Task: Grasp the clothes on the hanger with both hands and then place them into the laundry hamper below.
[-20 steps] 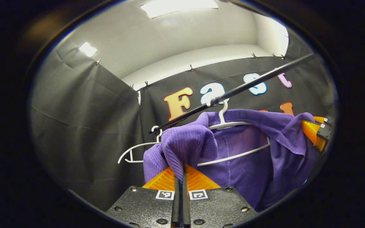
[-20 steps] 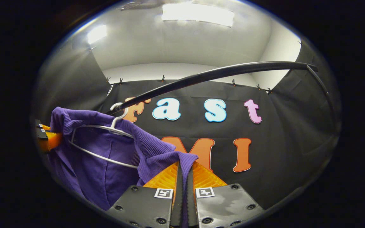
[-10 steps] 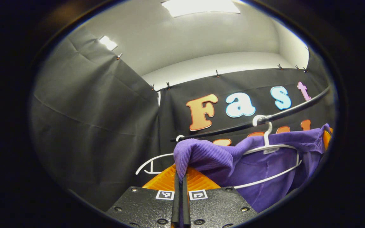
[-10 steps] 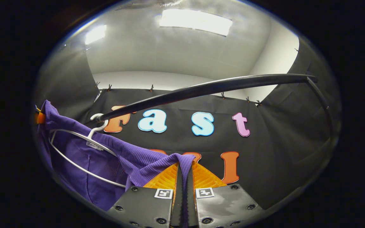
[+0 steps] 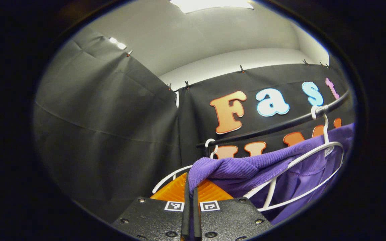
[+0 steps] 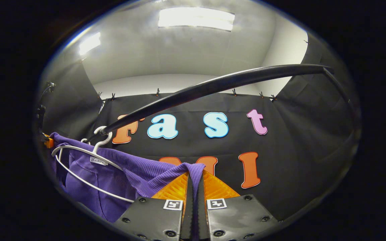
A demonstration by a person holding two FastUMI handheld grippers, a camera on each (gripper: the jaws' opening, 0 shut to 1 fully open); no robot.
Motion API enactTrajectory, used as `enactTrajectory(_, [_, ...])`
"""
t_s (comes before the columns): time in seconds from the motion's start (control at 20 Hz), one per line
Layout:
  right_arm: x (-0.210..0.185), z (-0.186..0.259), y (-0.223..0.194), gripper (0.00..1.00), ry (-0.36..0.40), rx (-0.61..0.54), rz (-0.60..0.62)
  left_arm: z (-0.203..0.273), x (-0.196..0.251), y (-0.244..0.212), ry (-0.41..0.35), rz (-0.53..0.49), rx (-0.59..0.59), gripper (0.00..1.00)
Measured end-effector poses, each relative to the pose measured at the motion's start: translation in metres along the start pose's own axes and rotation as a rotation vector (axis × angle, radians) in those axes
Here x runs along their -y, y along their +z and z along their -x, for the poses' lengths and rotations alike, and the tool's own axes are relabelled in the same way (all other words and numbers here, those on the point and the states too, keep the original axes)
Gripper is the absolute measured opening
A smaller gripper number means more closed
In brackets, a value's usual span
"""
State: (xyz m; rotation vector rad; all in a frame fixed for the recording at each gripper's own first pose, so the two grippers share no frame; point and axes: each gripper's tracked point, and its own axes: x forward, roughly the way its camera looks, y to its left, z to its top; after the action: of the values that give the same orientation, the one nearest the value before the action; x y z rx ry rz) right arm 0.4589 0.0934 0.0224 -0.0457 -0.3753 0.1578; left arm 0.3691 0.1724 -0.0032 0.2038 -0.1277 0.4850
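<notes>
Both grippers [image 5: 190, 187] [image 6: 194, 182] have stretched the purple garment [image 6: 119, 174] wider.

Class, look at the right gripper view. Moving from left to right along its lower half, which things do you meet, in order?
White hanger → purple garment → right gripper, its jaws shut on a fold of the garment → black cloth wall.
</notes>
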Motion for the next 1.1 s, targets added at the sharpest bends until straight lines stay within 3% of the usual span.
enactTrajectory(0.2, [-0.005, -0.003, 0.003, 0.13, 0.011, 0.016, 0.012, -0.006, 0.004, -0.036, -0.012, 0.052, -0.081, 0.06])
enactTrajectory(0.6, [0.000, -0.013, -0.005, 0.13, 0.007, 0.022, 0.096, 0.025, 0.023, -0.105, -0.073, 0.024, -0.200, 0.04])
enactTrajectory(1.1, [0.026, -0.022, -0.025, 0.13, -0.068, -0.021, 0.200, 0.058, 0.056, -0.147, -0.144, 0.019, -0.277, 0.05])
